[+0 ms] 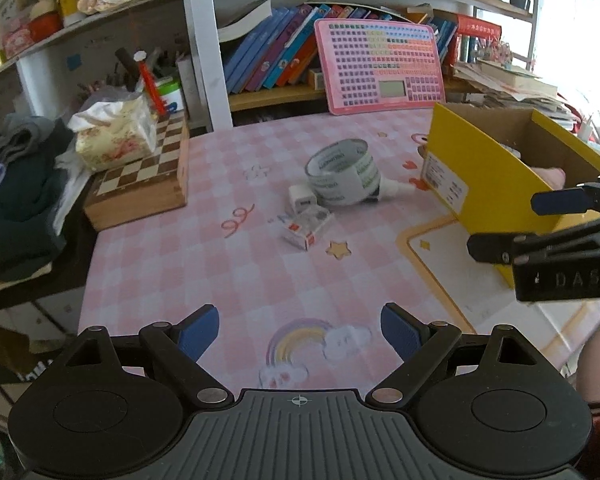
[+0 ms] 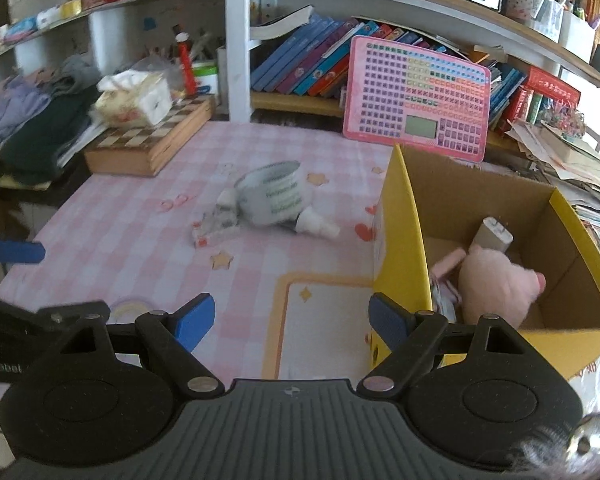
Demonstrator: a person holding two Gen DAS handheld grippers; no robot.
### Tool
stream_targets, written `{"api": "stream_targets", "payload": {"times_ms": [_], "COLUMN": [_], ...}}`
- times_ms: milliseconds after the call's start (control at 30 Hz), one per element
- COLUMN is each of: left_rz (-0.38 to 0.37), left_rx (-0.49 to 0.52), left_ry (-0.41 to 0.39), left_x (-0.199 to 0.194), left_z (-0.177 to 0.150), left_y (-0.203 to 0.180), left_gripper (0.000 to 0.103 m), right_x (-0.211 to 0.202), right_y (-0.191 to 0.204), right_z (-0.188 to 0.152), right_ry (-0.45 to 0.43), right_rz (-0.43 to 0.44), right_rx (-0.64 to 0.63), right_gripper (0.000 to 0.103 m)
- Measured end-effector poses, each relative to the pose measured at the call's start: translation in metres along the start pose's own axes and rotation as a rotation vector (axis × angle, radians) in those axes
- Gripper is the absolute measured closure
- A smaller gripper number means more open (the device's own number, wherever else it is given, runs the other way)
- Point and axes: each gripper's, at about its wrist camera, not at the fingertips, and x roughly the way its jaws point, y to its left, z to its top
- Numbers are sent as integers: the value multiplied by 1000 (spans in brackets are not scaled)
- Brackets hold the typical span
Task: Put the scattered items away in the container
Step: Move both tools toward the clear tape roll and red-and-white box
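**Box partly filled, four items on the mat, both claws empty**

I see the yellow box (image 2: 400, 240) standing open on the right side of the pink checked mat (image 1: 188, 264). Inside it lie a pink plush (image 2: 496, 284), a grey-white block (image 2: 494, 234) leaning behind the plush, and a pink item (image 2: 448, 264) by the left wall; I cannot make out what that last one is.

Out on the mat, left of the box, the tape roll (image 1: 342, 176) sits on its side. A white bottle (image 1: 398, 190) pokes out from under it toward the box. A white charger (image 1: 302, 199) touches the roll's left side, and a small clear packet (image 1: 308, 230) lies just in front of the charger.

My left gripper (image 1: 300, 334) hangs above the near mat, jaws spread wide, nothing between them. My right gripper (image 2: 292, 326) is likewise released and empty, its right finger in front of the box's near corner.

Behind the mat stand a pink keyboard toy (image 1: 380, 66), a chessboard box (image 1: 148, 176) carrying a tissue pack (image 1: 114, 136), and shelved books (image 1: 276, 48).
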Motion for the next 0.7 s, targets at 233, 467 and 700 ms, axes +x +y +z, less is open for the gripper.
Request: {"api": "stream_targets", "payload": {"times_ms": [233,467,700], "left_rz": [-55,-103,-123], "left_rx": [-1,33,54], "left_ry": [-27,-19,3], "left_x": [34,78,117], "left_z": [20,34,45], "left_y": [14,18,24], "left_gripper": [13,15,22], "right_x": [32,65,99], "right_y": [-3,5,10], "right_z": [31,58,79], "right_ry": [8,27,55], "right_rz": [-34,-31,-35], "right_rx": [21,-5,-36], "right_gripper": [19,19,19]}}
